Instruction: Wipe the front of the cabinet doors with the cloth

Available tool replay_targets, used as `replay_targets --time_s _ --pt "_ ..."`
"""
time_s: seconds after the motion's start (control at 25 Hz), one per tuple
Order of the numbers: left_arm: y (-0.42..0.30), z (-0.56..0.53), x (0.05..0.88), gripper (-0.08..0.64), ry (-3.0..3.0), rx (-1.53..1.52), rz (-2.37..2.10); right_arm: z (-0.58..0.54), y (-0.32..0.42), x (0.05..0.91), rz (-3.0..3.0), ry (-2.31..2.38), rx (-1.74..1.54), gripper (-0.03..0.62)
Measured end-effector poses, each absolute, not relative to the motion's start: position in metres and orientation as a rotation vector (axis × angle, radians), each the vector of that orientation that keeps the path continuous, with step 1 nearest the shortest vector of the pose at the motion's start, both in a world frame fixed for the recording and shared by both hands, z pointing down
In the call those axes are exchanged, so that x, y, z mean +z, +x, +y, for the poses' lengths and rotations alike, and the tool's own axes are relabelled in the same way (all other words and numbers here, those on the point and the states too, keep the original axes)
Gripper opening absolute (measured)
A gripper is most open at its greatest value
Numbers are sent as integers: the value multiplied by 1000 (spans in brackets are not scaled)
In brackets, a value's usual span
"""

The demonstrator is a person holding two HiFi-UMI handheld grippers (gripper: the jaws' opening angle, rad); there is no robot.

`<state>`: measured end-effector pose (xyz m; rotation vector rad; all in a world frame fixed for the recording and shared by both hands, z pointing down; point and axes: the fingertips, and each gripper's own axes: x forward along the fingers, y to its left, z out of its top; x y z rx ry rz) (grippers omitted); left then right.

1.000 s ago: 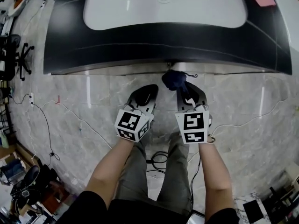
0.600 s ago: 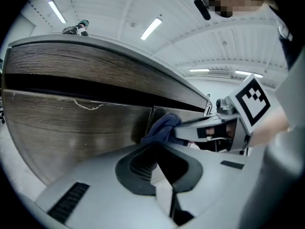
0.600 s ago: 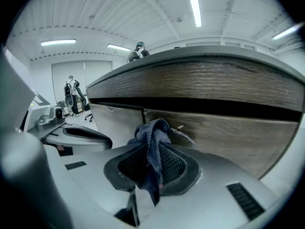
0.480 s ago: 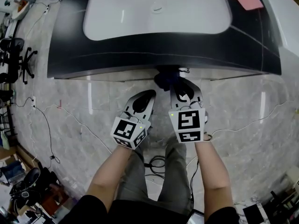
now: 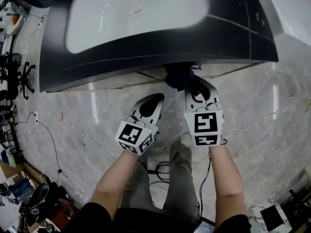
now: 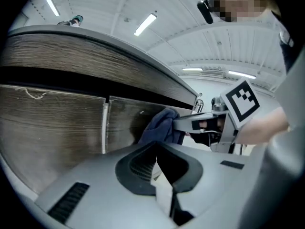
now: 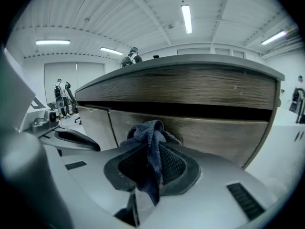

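Nearest me, both forearms reach forward and down over the person's legs, the left forearm (image 5: pixel 114 177) angling inward and the right forearm (image 5: pixel 226 178) running nearly straight ahead. The left gripper (image 5: pixel 149 103) hangs low over the marble floor (image 5: pixel 82 115), tilted towards its partner and well short of the cabinet. In its own view its jaws are pressed together with nothing between them.

The right gripper (image 5: pixel 193 89) is pushed further ahead, its tips right under the overhanging edge of the desk (image 5: pixel 146 50). Its jaws are clamped on the dark blue cloth (image 7: pixel 151 147), which bunches up above them and trails down between them.

From the left gripper view, the bunched cloth lies against the wood-grain front of the cabinet door (image 6: pixel 125 123), just right of the vertical seam (image 6: pixel 105 128) that separates it from the neighbouring door (image 6: pixel 52 123). Above the doors runs a dark recessed strip, then the desk's thick edge. Further off, the white basin (image 5: pixel 136 13) sits sunk into the black top.
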<state>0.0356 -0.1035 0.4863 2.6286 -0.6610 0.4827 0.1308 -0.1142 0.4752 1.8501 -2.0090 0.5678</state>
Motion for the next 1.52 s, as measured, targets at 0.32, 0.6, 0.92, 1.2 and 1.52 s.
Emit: replay_targets --time_s 0.32,0.6,0.92,1.2,1.52 --pt "77 -88 490 9 2641 498 -582 -89 202 485 -1891 1950 575 69" --pt "105 -77 493 9 2646 502 -573 -73 249 492 -1832 1978 574 69" --pt "128 -72 495 9 2656 507 -563 -57 293 504 -1734 2020 600 69" --pt "126 -78 482 9 2643 461 -631 -44 272 508 -1770 2025 663 69" --pt "70 -83 500 9 2633 495 -620 -56 175 528 -1852 1892 663 69"
